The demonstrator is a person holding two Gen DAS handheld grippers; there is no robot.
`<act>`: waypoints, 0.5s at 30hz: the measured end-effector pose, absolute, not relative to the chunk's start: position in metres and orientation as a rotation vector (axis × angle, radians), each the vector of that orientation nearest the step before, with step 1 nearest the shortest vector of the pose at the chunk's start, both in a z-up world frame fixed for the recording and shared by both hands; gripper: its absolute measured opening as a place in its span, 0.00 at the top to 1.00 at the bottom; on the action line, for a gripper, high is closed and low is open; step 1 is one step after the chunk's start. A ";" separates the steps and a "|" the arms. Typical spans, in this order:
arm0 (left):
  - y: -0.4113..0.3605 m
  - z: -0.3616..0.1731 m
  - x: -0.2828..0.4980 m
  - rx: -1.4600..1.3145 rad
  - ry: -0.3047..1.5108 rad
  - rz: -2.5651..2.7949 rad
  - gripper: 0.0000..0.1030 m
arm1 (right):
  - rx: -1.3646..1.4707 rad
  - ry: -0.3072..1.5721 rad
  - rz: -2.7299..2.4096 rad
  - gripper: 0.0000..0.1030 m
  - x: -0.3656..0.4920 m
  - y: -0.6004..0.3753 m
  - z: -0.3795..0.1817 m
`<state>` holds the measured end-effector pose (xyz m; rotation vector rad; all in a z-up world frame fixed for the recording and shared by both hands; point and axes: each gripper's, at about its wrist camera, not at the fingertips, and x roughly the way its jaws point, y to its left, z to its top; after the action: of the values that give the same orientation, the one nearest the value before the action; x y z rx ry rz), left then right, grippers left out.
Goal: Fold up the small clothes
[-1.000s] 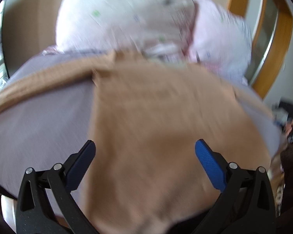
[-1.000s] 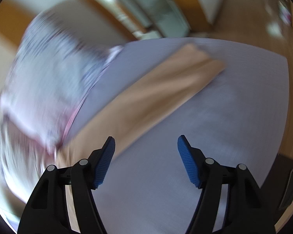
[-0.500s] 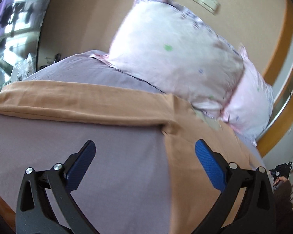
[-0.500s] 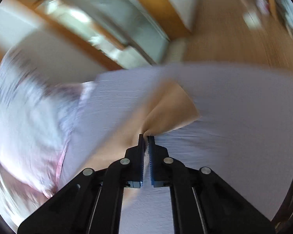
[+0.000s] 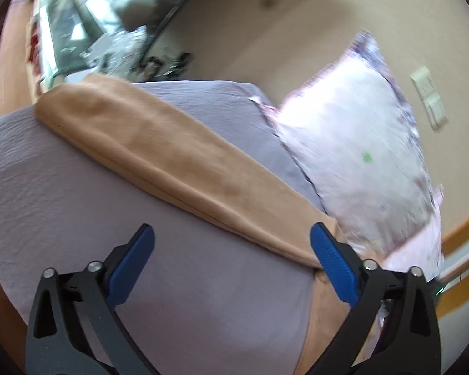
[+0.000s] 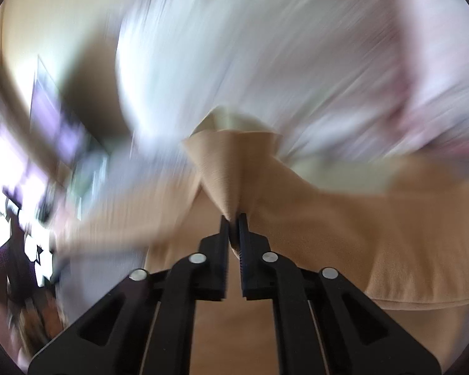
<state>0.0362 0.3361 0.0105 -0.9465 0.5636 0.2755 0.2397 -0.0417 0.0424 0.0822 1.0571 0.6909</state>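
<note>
Right now the tan garment (image 5: 178, 159) lies on a bed covered with a lilac sheet (image 5: 78, 206). In the left wrist view one long tan sleeve or leg runs as a band across the sheet, from the far left edge of the bed down toward the near right, where it meets the wider body of the cloth beside the right fingertip of the left gripper (image 5: 231, 262). That gripper hangs above the sheet with its blue-padded jaws wide apart and nothing between them; bare lilac sheet fills the gap.

A pale pink pillow (image 5: 365, 143) leans against the beige wall at the head of the bed, just beyond the tan band and close to it near the garment's body. A light switch plate (image 5: 428, 100) sits on the wall to the right of the pillow.

The right wrist view is heavily blurred. The right gripper (image 6: 233, 218) has its jaws pressed together on a pinch of the tan garment (image 6: 225, 168), and the cloth rises from the tips in a cone-shaped fold. More tan fabric spreads out to the right and below. Behind the fold a large pale blur (image 6: 265, 56) looks like the pillow; details there cannot be made out.
</note>
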 end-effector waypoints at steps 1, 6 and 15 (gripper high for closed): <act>0.343 0.007 0.036 -0.975 0.567 0.286 0.12 | 0.076 1.097 0.723 0.94 0.235 -0.034 0.035; 0.370 0.001 0.035 -1.072 0.556 0.355 0.24 | 0.121 0.975 0.697 0.27 0.208 -0.070 0.055; 0.403 -0.013 0.039 -1.224 0.607 0.461 0.81 | 0.190 0.885 0.680 0.24 0.203 -0.129 0.080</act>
<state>0.0385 0.4031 -0.0128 -1.2239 0.6071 0.4607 0.2026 -0.1286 0.0797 0.1903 0.8848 0.6797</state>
